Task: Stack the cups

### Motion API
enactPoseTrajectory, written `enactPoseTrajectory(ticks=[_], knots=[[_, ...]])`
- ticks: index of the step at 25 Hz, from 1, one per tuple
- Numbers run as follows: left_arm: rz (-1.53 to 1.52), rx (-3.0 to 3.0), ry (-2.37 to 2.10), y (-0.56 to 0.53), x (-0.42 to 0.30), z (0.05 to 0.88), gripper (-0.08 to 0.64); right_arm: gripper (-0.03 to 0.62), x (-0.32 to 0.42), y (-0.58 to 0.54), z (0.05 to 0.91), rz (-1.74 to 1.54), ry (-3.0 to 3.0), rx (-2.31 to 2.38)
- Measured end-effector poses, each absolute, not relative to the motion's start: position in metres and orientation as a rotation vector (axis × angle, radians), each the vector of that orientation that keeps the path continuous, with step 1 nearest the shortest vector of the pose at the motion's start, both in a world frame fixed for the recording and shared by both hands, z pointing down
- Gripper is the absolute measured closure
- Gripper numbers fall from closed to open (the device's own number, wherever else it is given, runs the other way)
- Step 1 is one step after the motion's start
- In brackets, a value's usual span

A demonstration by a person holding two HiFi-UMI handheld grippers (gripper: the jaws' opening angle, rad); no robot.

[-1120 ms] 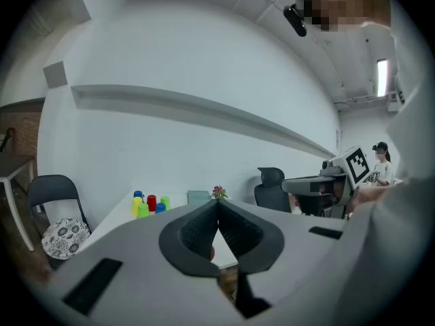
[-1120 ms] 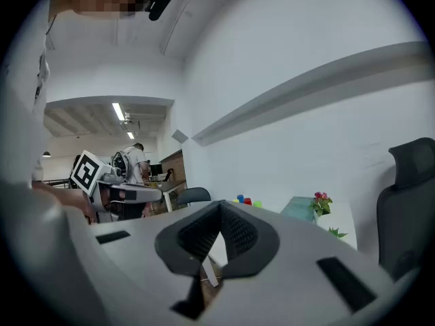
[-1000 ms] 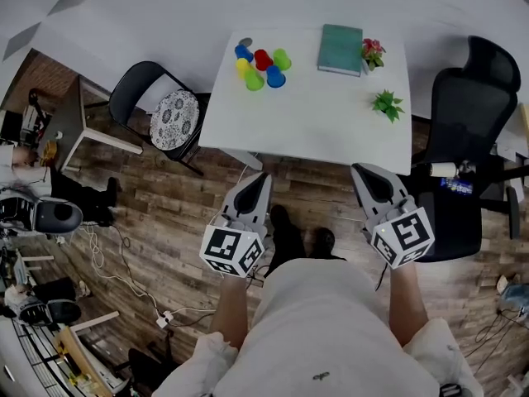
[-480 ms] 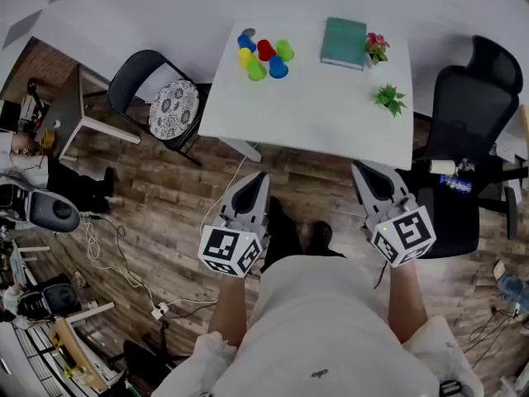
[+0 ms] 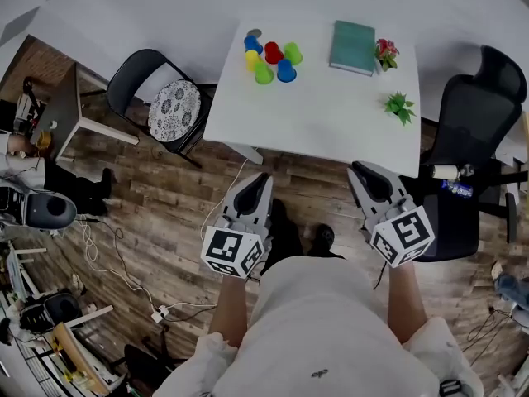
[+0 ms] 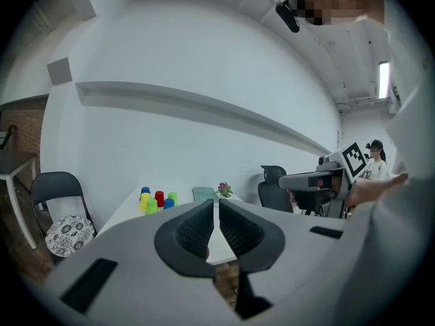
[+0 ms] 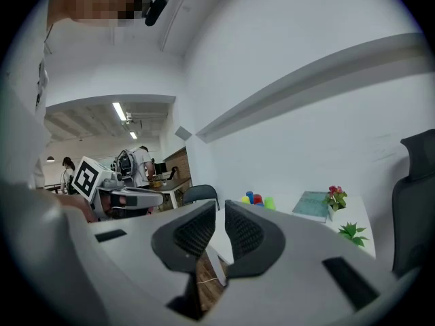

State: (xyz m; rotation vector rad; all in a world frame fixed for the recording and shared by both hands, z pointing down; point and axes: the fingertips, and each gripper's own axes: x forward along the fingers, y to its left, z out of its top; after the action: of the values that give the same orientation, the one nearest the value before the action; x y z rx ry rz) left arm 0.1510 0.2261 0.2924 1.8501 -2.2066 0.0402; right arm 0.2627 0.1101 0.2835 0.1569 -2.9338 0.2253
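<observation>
The head view alone laid out the whole scene from above. The white table (image 5: 331,114) stood across a strip of wooden floor (image 5: 165,213) from the person. The cups (image 5: 273,54) were bunched near its far left corner: two blue, one red, one green, one yellow and one lime, side by side and unstacked. A teal book (image 5: 353,47) and a flowering pot plant (image 5: 386,54) sat along the far edge, with a small green plant (image 5: 400,106) nearer the right side. That view did not show how the jaws stood.

The left gripper view did. The left gripper (image 6: 216,206) had its ribbed pads drawn together with nothing between them. The cups (image 6: 156,200) stood well beyond the tips, up and to their left. This view also caught the right gripper (image 6: 316,180) off to the side, but not the small green plant.

In the right gripper view, the right gripper (image 7: 221,206) showed a narrow slit between its pads. Its jaws had just been opening and nothing was between them. The cups (image 7: 257,199) sat far past the tips and slightly to their right. Further right came the book (image 7: 314,204), the flowers (image 7: 334,197) and the green plant (image 7: 353,231).

Seen from the head, both the left gripper (image 5: 261,177) and the right gripper (image 5: 357,170) hung over the floor, short of the table's near edge and well apart from the cups.
</observation>
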Motion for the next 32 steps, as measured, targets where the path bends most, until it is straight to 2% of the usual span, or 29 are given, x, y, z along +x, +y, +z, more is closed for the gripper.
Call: enactPoseTrajectory(ticks=[3, 5, 12, 32], knots=[[0.042, 1.864, -2.189, 0.225, 0.130, 0.295, 0.526, 0.532, 0.241, 0.111, 0.281, 0.248, -2.940, 0.145], [0.047, 1.869, -2.183, 0.223, 0.115, 0.295, 0.472, 0.532, 0.226, 0.111, 0.279, 0.247, -2.940, 0.145], [0.041, 1.922, -2.156, 0.211, 0.062, 0.289, 0.464, 0.482, 0.171, 0.105, 0.273, 0.241, -2.933, 0.177], [0.061, 2.101, -1.956, 0.198, -0.034, 0.306, 0.440, 0.454, 0.067, 0.110, 0.285, 0.262, -2.871, 0.347]])
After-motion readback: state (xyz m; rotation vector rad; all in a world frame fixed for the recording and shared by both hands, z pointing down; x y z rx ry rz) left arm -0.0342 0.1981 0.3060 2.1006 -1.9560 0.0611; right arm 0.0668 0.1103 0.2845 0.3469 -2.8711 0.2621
